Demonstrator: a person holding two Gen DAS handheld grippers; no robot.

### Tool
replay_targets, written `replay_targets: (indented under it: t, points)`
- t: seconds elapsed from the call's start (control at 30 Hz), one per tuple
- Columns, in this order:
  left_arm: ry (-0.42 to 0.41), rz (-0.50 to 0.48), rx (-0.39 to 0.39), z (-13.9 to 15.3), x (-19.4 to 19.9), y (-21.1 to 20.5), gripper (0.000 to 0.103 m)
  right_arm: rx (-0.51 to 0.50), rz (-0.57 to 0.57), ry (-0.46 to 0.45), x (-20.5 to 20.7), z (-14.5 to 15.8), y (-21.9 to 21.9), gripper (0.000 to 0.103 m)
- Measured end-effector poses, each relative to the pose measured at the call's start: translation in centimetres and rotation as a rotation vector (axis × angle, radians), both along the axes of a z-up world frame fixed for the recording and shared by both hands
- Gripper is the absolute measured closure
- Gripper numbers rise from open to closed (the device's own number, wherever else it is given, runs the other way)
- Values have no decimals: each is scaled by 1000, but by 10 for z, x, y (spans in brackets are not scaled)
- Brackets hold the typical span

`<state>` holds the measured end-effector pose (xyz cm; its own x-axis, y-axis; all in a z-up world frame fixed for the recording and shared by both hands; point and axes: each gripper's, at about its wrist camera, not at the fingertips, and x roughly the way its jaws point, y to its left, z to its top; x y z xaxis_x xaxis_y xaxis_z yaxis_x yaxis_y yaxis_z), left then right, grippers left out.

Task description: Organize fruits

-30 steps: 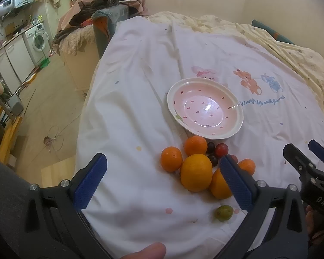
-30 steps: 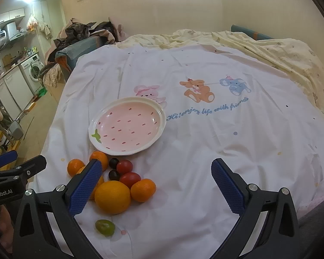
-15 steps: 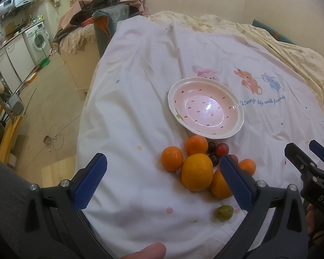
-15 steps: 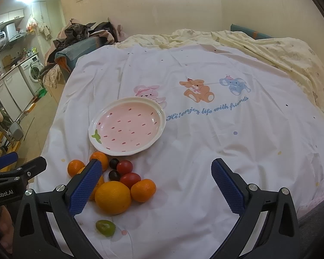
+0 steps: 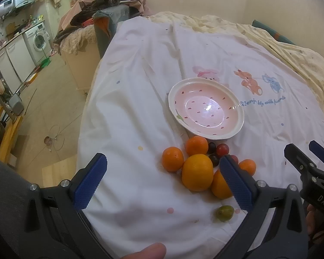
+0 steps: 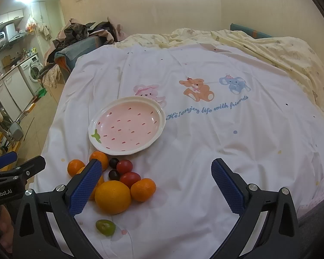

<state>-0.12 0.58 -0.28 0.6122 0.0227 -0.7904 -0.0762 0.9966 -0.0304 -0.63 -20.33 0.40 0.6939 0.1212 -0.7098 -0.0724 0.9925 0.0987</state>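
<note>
A pink strawberry-pattern plate [image 5: 237, 127] [image 6: 92, 138] lies empty on the white bedsheet. Just in front of it sits a cluster of fruit: a large orange [image 5: 197, 172] [image 6: 112, 196], several small tangerines [image 5: 172, 158] [image 6: 143, 189], red cherry tomatoes [image 5: 222, 149] [image 6: 124, 166], dark grapes [image 5: 211, 147] [image 6: 113, 162] and, apart from them, one green grape [image 5: 224, 213] [image 6: 105, 227]. My left gripper [image 5: 162, 179] hovers open over the sheet, with the fruit at its right finger. My right gripper [image 6: 159, 185] is open too, holding nothing, the fruit by its left finger.
The bed's left edge [image 5: 84, 116] drops to a tiled floor with a washing machine [image 5: 40, 41] and cabinets. A pile of clothes [image 6: 84, 34] lies beyond the sheet's far corner, and a yellow quilt [image 6: 280, 49] is bunched at the back right.
Both views have shifted only slightly; the fruit and plate have stayed put and both grippers remain open.
</note>
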Motion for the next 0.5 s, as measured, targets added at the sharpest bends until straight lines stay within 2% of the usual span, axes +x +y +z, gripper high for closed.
replay_targets:
  t: [0.5]
  points:
    - [-2,-3,1,3,0,0,0,-1,2,0,0,-2,0,0]
